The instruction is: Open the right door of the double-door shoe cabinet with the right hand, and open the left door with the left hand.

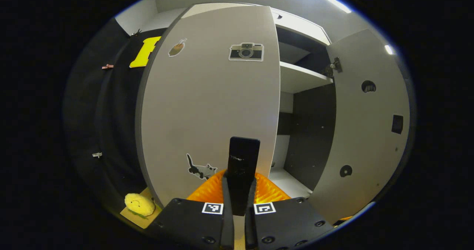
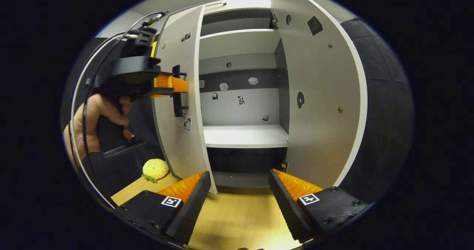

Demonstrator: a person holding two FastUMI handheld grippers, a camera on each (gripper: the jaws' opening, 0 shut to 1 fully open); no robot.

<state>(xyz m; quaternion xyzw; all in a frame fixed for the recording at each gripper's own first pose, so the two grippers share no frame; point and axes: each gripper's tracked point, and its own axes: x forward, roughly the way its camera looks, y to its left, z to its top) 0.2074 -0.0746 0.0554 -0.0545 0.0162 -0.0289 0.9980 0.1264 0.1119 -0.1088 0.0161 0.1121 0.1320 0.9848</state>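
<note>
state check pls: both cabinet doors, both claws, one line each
right door: swung wide open, nothing gripping it
left door: partly open, handle in the left claw
door handle: upright, pinched between the fingers
left claw: shut on the door handle
right claw: open, empty, facing the shelves
</note>
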